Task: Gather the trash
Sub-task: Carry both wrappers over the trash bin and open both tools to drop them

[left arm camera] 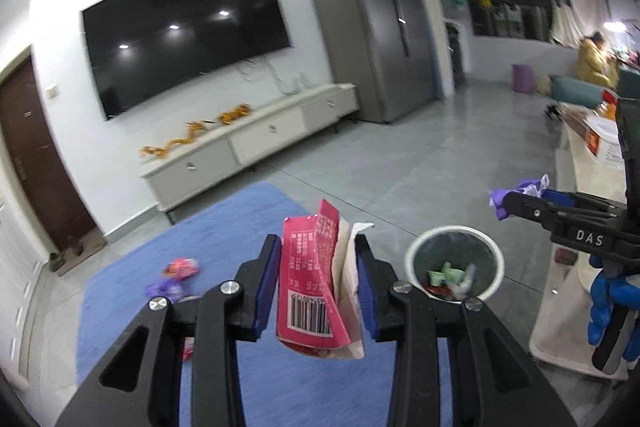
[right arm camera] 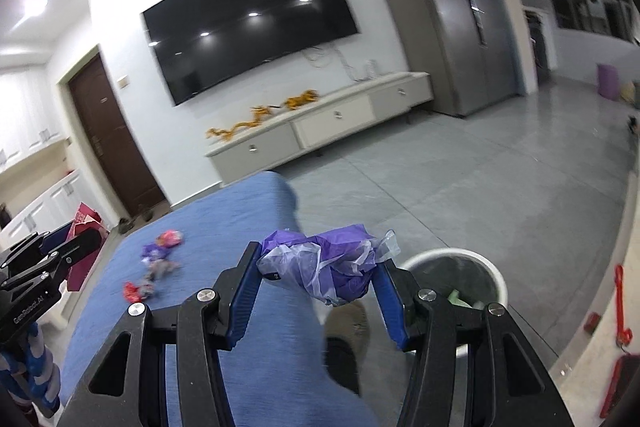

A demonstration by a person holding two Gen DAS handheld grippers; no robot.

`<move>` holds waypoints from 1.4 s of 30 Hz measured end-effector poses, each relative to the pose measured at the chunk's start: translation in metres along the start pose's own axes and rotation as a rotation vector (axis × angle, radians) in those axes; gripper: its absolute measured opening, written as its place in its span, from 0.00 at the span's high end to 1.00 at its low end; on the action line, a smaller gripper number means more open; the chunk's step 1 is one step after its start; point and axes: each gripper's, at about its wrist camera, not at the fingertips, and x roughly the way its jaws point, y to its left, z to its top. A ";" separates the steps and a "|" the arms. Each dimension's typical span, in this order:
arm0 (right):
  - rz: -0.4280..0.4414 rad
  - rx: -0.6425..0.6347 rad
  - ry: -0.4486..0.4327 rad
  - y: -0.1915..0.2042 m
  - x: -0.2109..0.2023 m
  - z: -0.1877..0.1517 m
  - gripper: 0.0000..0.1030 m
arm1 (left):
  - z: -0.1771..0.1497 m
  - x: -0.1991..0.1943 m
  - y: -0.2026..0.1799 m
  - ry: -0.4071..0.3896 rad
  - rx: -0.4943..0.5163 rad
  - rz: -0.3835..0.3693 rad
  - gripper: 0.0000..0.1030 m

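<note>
Beside the blue rug (left arm camera: 256, 211) stood the bin (left arm camera: 454, 263); I held my left gripper (left arm camera: 318, 287) pinching a pink wrapper (left arm camera: 312, 287) and my right gripper (right arm camera: 320, 279) clamping purple plastic (right arm camera: 332, 263), ready for dropping.

The white round trash bin (left arm camera: 454, 269) stands on the grey tiled floor (left arm camera: 400, 155), right of the blue rug (left arm camera: 224, 227); small crumpled wrappers (right arm camera: 158, 259) lie on the rug's left part.

Left hand-held gripper (left arm camera: 318, 281) clamped on a pink wrapper (left arm camera: 310, 287); right hand-held gripper (right arm camera: 320, 275) clamped on purple plastic (right arm camera: 328, 261)
</note>
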 end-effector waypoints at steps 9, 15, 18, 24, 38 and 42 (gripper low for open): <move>-0.119 0.143 0.087 -0.082 0.040 -0.007 0.50 | 0.023 0.119 -0.069 0.181 0.013 -0.215 0.67; -0.185 0.183 0.161 -0.120 0.083 -0.014 0.50 | 0.039 0.198 -0.101 0.277 -0.022 -0.316 0.66; -0.214 0.195 0.194 -0.135 0.105 -0.014 0.49 | 0.038 0.224 -0.114 0.293 -0.030 -0.344 0.65; -0.255 0.208 0.242 -0.161 0.148 -0.012 0.47 | 0.038 0.282 -0.131 0.362 -0.068 -0.401 0.63; -0.336 0.263 0.264 -0.189 0.163 -0.013 0.29 | 0.034 0.322 -0.137 0.408 -0.184 -0.412 0.40; -0.345 0.270 0.234 -0.185 0.146 -0.006 0.26 | 0.039 0.296 -0.120 0.326 -0.225 -0.380 0.40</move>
